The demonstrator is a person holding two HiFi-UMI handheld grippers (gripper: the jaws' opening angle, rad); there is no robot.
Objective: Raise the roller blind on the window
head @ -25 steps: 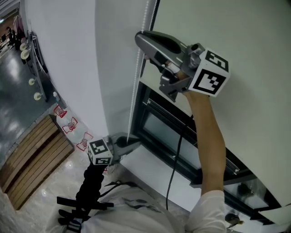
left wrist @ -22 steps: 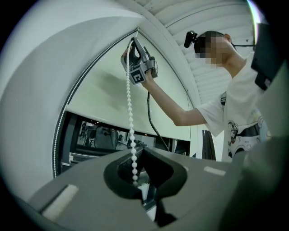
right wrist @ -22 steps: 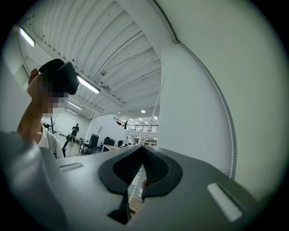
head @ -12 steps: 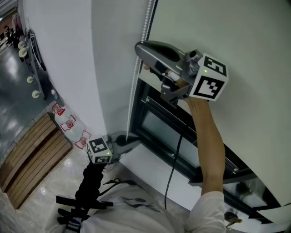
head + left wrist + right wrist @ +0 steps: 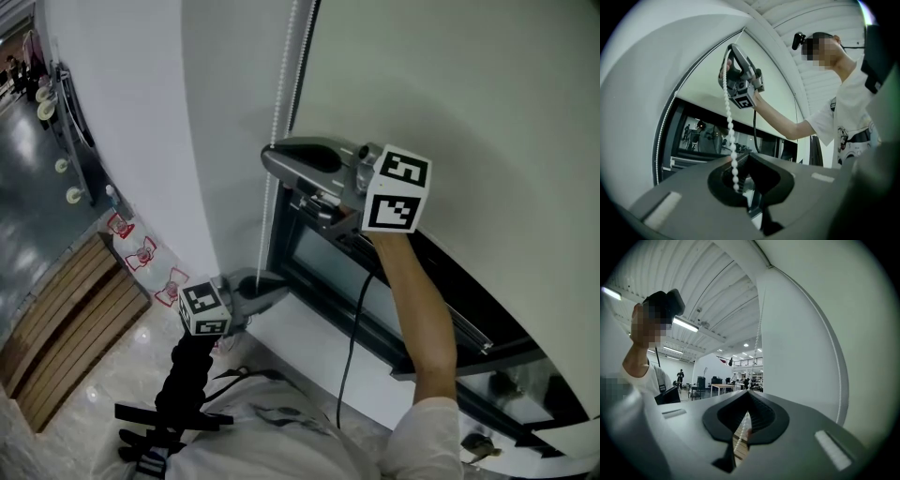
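Observation:
A white bead chain [image 5: 278, 94] hangs beside the pale roller blind [image 5: 450, 103], which covers the upper part of the dark-framed window [image 5: 328, 258]. My right gripper [image 5: 270, 155] is level, high on the chain and shut on it. In the right gripper view the jaws [image 5: 749, 391] meet at the tips, with the chain [image 5: 757, 341] rising above and showing in the hollow behind. My left gripper [image 5: 284, 289] sits lower, by the window's bottom corner. Its jaws [image 5: 746, 154] are closed, and the chain [image 5: 727, 117] drops from the right gripper [image 5: 725, 75] into their hollow.
A white wall [image 5: 131, 112] runs left of the chain. A white sill [image 5: 309, 342] lies under the window. A black cable [image 5: 361, 309] hangs from the right gripper. Far below are a shiny floor and wooden slats [image 5: 66, 300].
My right gripper has come down along the window edge, still shut on the chain. The left gripper has stayed at the bottom corner.

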